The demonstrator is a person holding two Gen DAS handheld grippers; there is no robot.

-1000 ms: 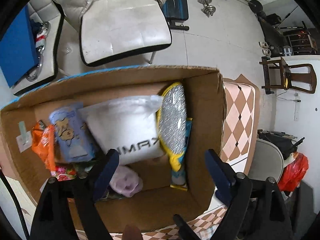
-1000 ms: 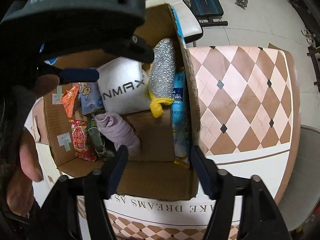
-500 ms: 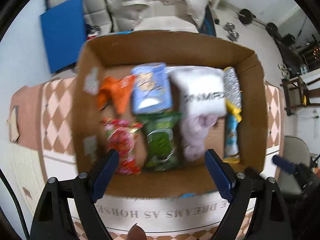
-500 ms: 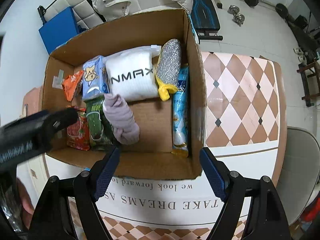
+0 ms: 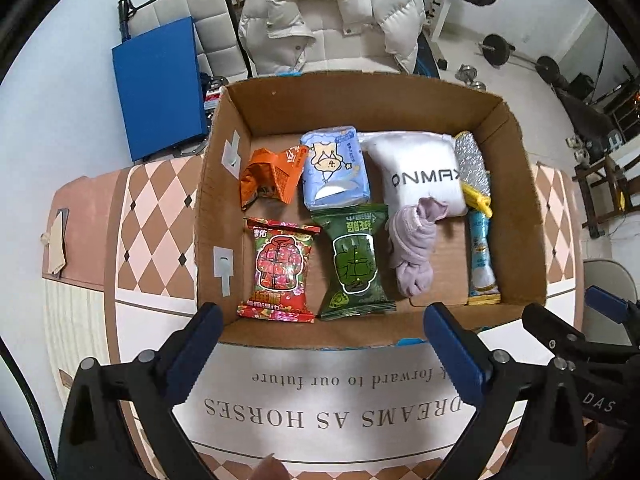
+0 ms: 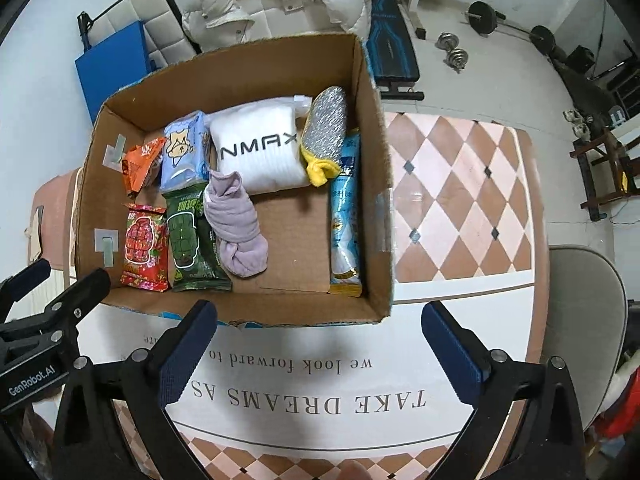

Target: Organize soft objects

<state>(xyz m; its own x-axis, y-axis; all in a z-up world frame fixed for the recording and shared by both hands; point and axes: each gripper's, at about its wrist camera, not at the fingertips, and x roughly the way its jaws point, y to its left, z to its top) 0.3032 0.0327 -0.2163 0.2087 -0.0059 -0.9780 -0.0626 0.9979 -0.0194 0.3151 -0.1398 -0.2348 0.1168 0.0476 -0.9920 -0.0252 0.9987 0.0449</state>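
A cardboard box (image 5: pixel 520 216) (image 6: pixel 376 184) stands on the patterned table. Inside lie an orange packet (image 5: pixel 268 176), a light blue pack (image 5: pixel 334 168), a white pack printed with black letters (image 5: pixel 420 172) (image 6: pixel 256 152), a red snack bag (image 5: pixel 280 268) (image 6: pixel 144 248), a green snack bag (image 5: pixel 354 264), a knotted lilac cloth (image 5: pixel 412 252) (image 6: pixel 236 228), a silver and yellow scrubber (image 5: pixel 474 168) (image 6: pixel 324 132) and a long blue packet (image 5: pixel 482 260) (image 6: pixel 344 220). My left gripper (image 5: pixel 320 352) and right gripper (image 6: pixel 320 348) are both open and empty, above the table just before the box's near wall.
The table cloth (image 6: pixel 460 184) shows diamond tiles to the right of the box. A white puffer jacket (image 5: pixel 332 20) lies on a seat behind the box. A blue board (image 5: pixel 160 84) leans at the back left. Dumbbells (image 6: pixel 452 50) lie on the floor. A grey chair (image 6: pixel 580 320) stands at the right.
Both grippers have pulled back and up from inside the box to its near side. The whole box is now in view. The box contents have not moved.
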